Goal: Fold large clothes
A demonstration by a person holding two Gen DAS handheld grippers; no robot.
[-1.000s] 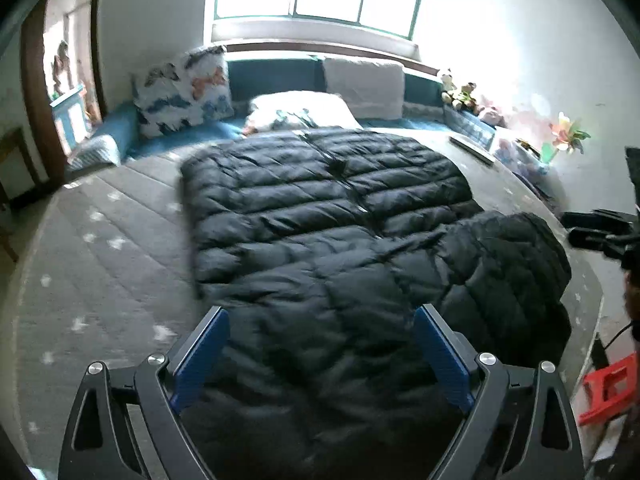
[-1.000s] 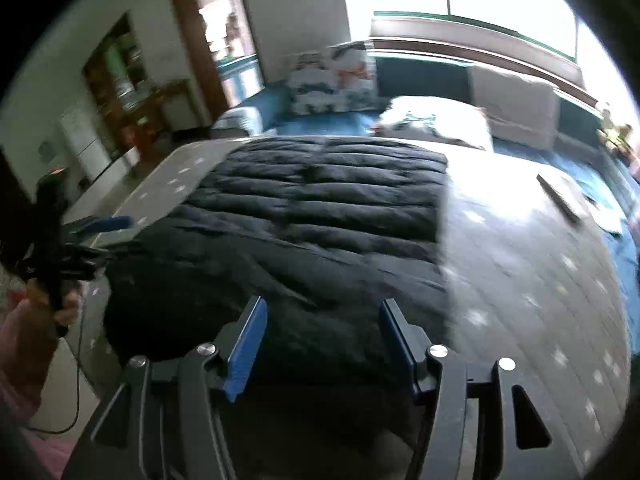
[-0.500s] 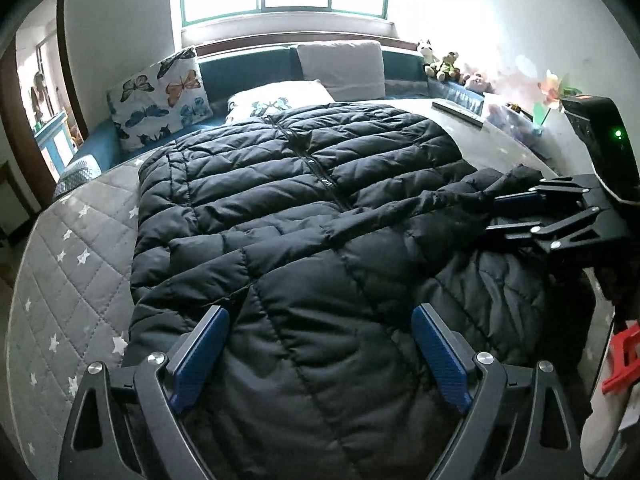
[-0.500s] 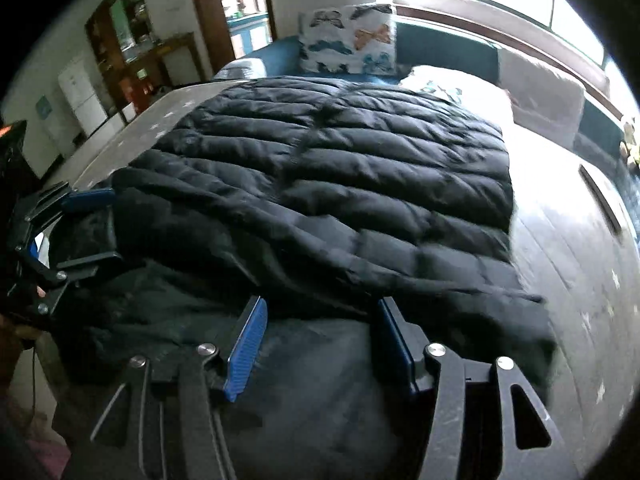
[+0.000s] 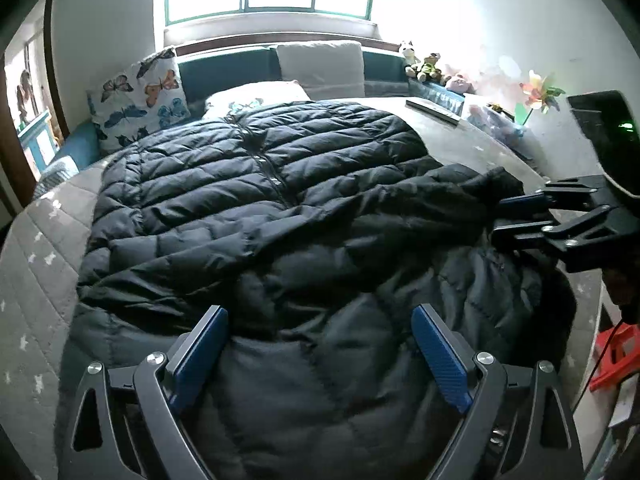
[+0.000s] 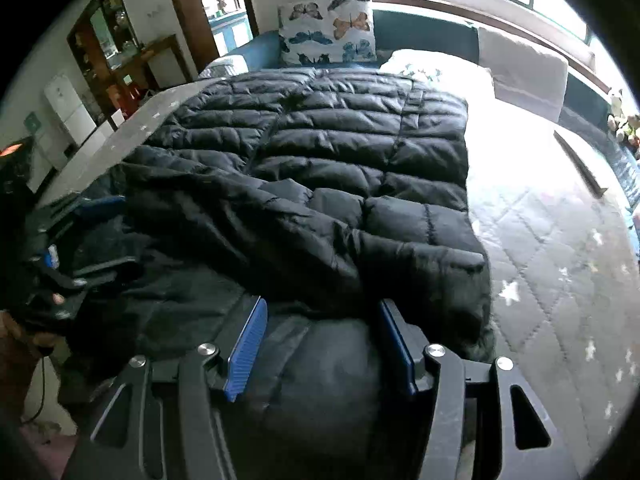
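Observation:
A large black quilted down jacket [image 5: 256,200] lies spread on the grey bed, zipper up, with one sleeve folded across its lower part; it also shows in the right wrist view [image 6: 340,160]. My left gripper [image 5: 320,344] is open, its blue pads [image 5: 200,352] astride the jacket's near hem. My right gripper [image 6: 320,344] is open over the near right part of the jacket; it also shows at the right of the left wrist view [image 5: 516,218], at the sleeve end. The left gripper shows dimly at the left of the right wrist view [image 6: 92,232].
The grey star-patterned bedspread [image 6: 560,240] is bare to the right of the jacket. A butterfly cushion [image 5: 140,100], white pillows [image 5: 320,64] and stuffed toys [image 5: 428,64] line the headboard. A flat dark object [image 5: 432,110] lies on the far right. A red stool [image 5: 616,352] stands beside the bed.
Both grippers have come closer over the jacket's near end. The right gripper now reaches the sleeve end in the left wrist view. Both stay open.

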